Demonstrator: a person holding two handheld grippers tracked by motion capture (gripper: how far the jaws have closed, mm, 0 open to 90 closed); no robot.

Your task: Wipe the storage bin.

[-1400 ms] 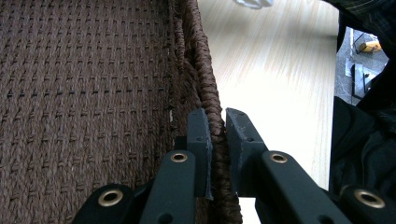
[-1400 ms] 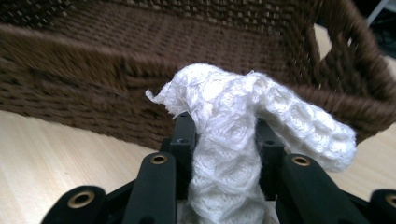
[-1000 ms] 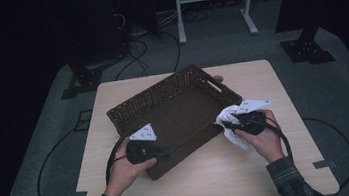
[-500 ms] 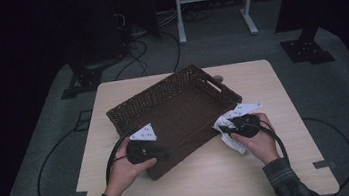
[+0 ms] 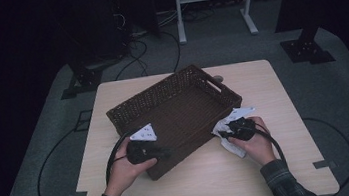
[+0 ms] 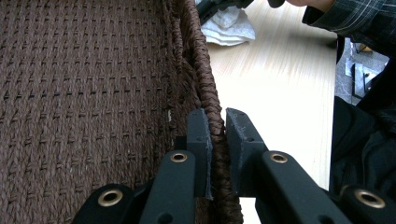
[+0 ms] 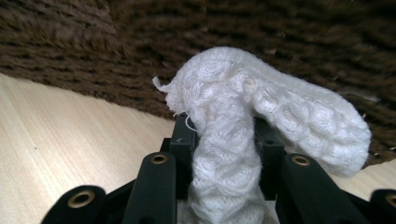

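Note:
A dark brown woven basket [image 5: 177,97] sits slantwise on the table. My left gripper [image 5: 161,153] is shut on the near wall of the basket [image 6: 205,88], one jaw inside and one outside, pads pressing the woven rim. My right gripper [image 5: 223,133] is shut on a white knitted cloth [image 5: 231,144], just right of the basket and low over the table. In the right gripper view the cloth [image 7: 243,116] bulges up between the jaws and folds over to the right, with the basket's outer wall [image 7: 140,51] close behind it.
The light wooden table [image 5: 257,88] has bare room right of and in front of the basket. The basket's inside [image 6: 79,79] holds nothing visible. Dark floor with cables and stand legs [image 5: 211,3] lies beyond the table.
My right gripper has sunk a little toward the table with the white cloth, drawing closer to the basket's side. The left gripper and the basket have stayed put.

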